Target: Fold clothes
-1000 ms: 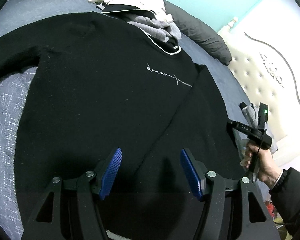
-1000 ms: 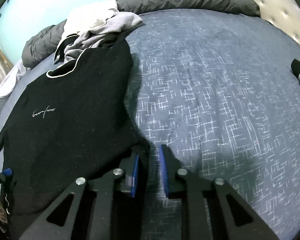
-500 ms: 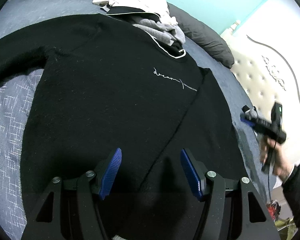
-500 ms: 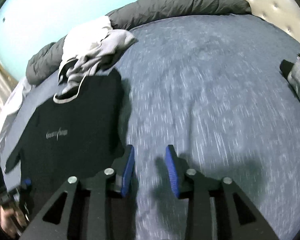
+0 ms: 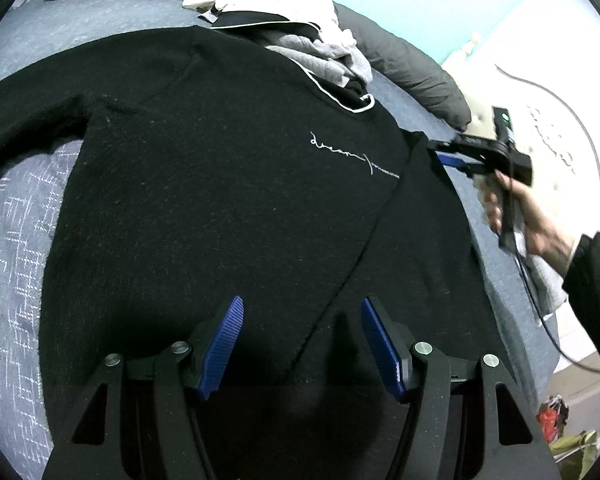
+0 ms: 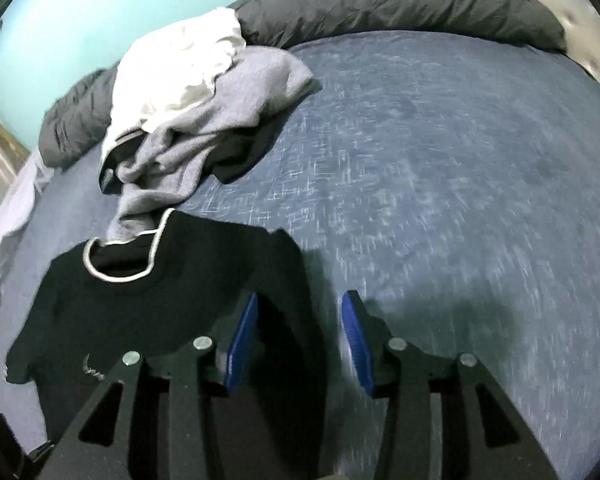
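Sweater (image 5: 228, 200): one, black, spread flat on the bed (image 6: 440, 152), collar far, hem near.
Right gripper (image 6: 296, 340): jaws apart, empty, at the sweater's right shoulder, nearer that edge.
Left gripper (image 5: 302, 340): jaws wide apart, empty, above the hem.
Clothes pile (image 6: 188, 92): one heap beyond the collar.

You have one black sweater (image 5: 220, 184) spread flat across the middle of the left wrist frame, and one heap of unfolded clothes (image 6: 188, 92) at the upper left of the right wrist frame; in it you can tell one white piece and one grey piece, with some black beneath. One dark grey duvet (image 6: 400, 4) runs along the top. You hold two grippers: the left gripper (image 5: 302, 344) and the right gripper (image 6: 298, 344).
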`<action>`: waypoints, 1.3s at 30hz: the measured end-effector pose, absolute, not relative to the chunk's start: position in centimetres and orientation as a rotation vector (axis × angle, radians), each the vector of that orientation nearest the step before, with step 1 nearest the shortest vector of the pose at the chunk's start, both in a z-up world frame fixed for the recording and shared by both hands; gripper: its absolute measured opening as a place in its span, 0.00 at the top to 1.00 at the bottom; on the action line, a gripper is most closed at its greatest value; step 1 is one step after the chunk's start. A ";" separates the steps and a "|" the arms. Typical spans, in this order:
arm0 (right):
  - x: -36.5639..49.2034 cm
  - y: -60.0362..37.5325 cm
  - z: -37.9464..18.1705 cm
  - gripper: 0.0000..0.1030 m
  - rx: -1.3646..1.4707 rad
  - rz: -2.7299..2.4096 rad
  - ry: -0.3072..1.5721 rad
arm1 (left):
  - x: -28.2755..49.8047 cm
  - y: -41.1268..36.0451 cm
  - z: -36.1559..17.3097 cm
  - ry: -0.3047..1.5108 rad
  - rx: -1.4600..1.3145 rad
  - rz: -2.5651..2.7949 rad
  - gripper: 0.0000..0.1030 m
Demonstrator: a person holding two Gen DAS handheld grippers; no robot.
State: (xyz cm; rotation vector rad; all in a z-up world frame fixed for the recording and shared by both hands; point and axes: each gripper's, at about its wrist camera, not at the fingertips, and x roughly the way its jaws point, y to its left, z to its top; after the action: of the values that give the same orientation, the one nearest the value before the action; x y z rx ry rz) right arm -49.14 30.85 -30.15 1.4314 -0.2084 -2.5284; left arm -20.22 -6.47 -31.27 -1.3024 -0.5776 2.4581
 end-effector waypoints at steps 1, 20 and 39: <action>-49.6 30.6 -30.4 0.60 1.429 -2.521 -0.209 | -20.2 -6.5 -31.3 -0.573 -1.302 2.458 0.37; -50.5 33.7 -30.9 0.67 1.409 -2.741 -0.294 | -20.4 -6.6 -32.1 -0.578 -1.306 2.458 0.37; -31.4 31.9 -29.0 0.61 1.254 -2.620 -0.413 | -18.7 -7.4 -29.9 -0.588 -1.267 2.515 0.36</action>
State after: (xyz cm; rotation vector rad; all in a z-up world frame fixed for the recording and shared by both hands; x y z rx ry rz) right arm -31.42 31.91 -28.96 1.2544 -0.4134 -2.6201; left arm -18.68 -7.36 -29.95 -1.2672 -0.5881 2.5152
